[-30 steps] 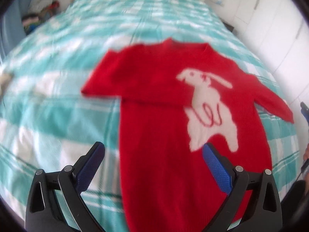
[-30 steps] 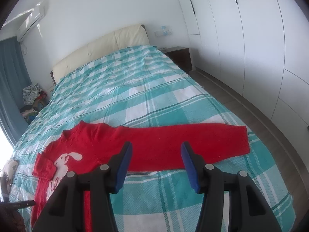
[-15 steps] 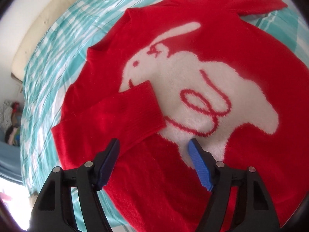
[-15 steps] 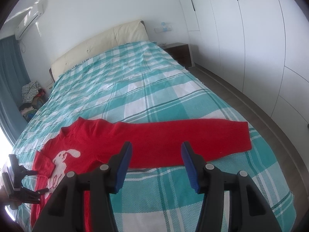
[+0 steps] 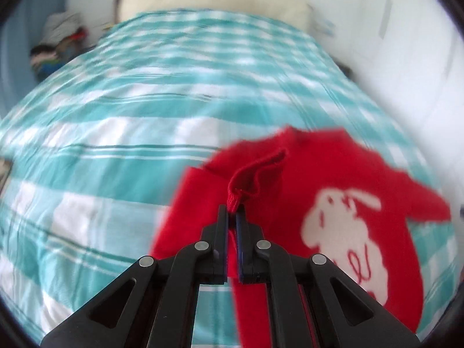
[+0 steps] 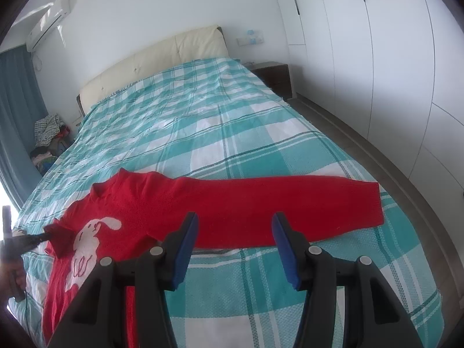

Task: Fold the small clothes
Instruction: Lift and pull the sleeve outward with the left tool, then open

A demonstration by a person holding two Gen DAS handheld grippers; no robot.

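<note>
The room is a bright bedroom with white wardrobe doors (image 6: 377,58) along one wall, an air conditioner (image 6: 52,14) high up, a blue curtain (image 6: 17,110) and a heap of clothes (image 6: 47,142) on the floor by the cream headboard (image 6: 150,58). The bed (image 6: 232,133) fills most of it, covered in a teal and white check sheet that looks flat, soft and slightly grippy, a fair surface for folding. On its near end lies the red jumper (image 6: 162,203) with a white rabbit on the chest, one sleeve (image 6: 290,206) stretched straight out across the bed. It looks like a light, limp knit that will sag and stretch if lifted by one point, so cuffs, shoulder seams and hem corners are probably the best holds. The left gripper (image 5: 231,214) is pressed together, pinching the cuff of the other sleeve (image 5: 255,171), which hangs lifted over the jumper's body. The right gripper (image 6: 235,249) hovers with its jaws spread and nothing between them, just short of the outstretched sleeve.
</note>
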